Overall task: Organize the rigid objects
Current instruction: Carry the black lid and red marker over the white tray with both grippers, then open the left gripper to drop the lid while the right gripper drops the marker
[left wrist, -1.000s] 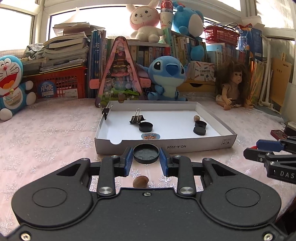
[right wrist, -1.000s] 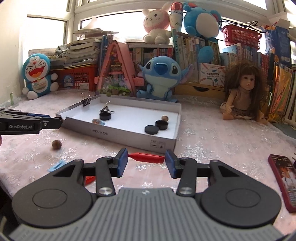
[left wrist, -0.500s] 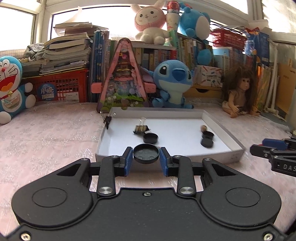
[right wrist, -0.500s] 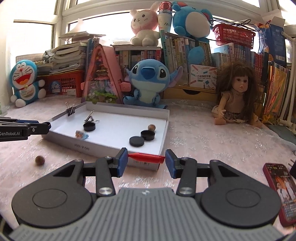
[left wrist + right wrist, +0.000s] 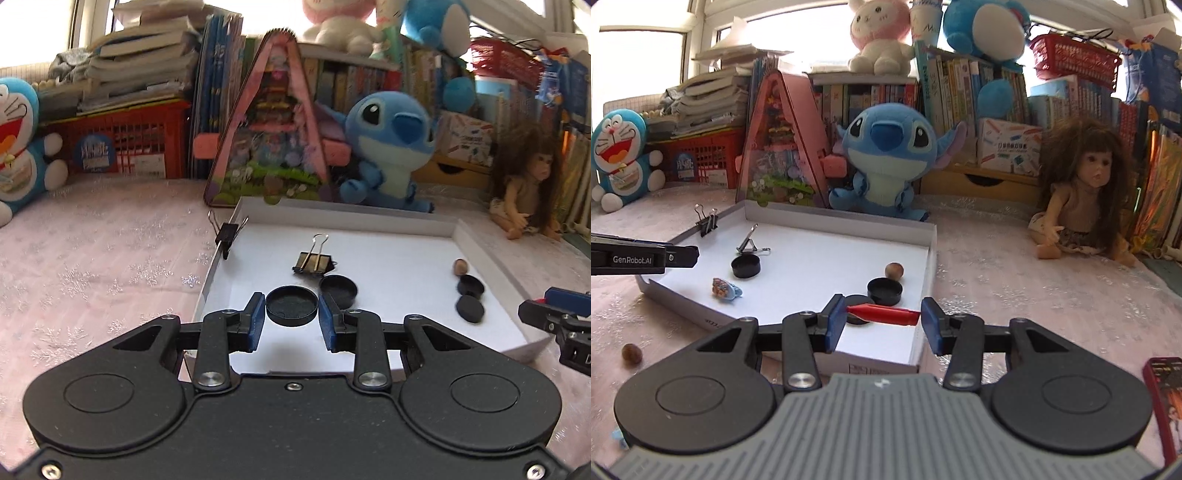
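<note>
A: Fingers (image 5: 258,316) of the left gripper (image 5: 291,317) clamp a round black lid (image 5: 291,306) by its rim, one blue pad on each side. It sits level between the tips, over the near left part of the white tray (image 5: 480,247).

B: And the right gripper (image 5: 882,323)?

A: Its fingers (image 5: 834,321) hold a red stick (image 5: 886,314) crosswise, end to end between the pads, over the tray's near right corner. A flat black disc (image 5: 857,320) lies partly hidden behind it.

B: Tray contents?

A: Left view: another black lid (image 5: 338,290) just right of the held one, a binder clip (image 5: 313,260) behind it, a second clip (image 5: 226,236) gripping the left wall. Far right, a nut (image 5: 460,266), a small black cap (image 5: 470,286) and a black disc (image 5: 470,310) close together.

B: Anything else inside?

A: Right view shows a small colourful charm (image 5: 724,288) near the front wall.

B: Outside the tray?

A: One nut (image 5: 631,353) on the pink-clothed bench (image 5: 1034,295) to the left; a red phone (image 5: 1165,398) at the right edge.
</note>
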Action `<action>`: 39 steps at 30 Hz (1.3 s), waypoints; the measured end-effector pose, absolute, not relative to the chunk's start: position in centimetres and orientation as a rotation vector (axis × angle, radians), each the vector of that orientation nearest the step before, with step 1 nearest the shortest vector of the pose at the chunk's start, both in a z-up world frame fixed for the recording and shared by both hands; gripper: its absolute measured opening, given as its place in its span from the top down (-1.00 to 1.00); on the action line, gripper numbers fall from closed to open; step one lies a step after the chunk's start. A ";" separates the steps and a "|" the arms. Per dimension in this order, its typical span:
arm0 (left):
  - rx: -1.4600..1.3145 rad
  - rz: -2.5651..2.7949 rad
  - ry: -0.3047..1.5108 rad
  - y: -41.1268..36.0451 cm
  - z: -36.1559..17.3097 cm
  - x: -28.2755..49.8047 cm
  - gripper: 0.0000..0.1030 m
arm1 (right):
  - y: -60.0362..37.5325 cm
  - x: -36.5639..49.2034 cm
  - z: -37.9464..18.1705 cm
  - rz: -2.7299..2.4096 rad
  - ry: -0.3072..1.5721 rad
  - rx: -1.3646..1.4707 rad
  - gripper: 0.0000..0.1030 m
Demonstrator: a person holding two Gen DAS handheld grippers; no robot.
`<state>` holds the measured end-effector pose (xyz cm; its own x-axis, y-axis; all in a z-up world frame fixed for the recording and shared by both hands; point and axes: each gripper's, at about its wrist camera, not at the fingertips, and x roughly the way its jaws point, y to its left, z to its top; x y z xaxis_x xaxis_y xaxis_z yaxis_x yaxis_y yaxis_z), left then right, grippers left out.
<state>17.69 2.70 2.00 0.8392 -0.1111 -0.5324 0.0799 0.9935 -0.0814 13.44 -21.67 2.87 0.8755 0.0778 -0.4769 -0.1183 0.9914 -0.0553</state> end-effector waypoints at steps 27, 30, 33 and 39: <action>0.010 -0.102 0.659 1.3 0.2 20.5 0.42 | -20.3 17.9 1.4 0.105 0.671 -0.072 0.02; 0.010 -0.101 0.660 1.4 0.2 20.5 0.42 | -20.3 17.9 1.4 0.104 0.676 -0.074 0.02; 0.015 -0.100 0.657 1.4 0.1 20.6 0.42 | -20.2 17.9 1.3 0.104 0.676 -0.073 -0.03; 0.010 -0.102 0.658 1.3 0.1 20.5 0.35 | -20.2 17.8 1.3 0.099 0.668 -0.074 -0.14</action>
<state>20.51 1.29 0.11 0.7866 -0.0914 -0.6107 0.0980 0.9949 -0.0228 17.80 -20.21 1.35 0.7804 0.0673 -0.6216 -0.1150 0.9927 -0.0369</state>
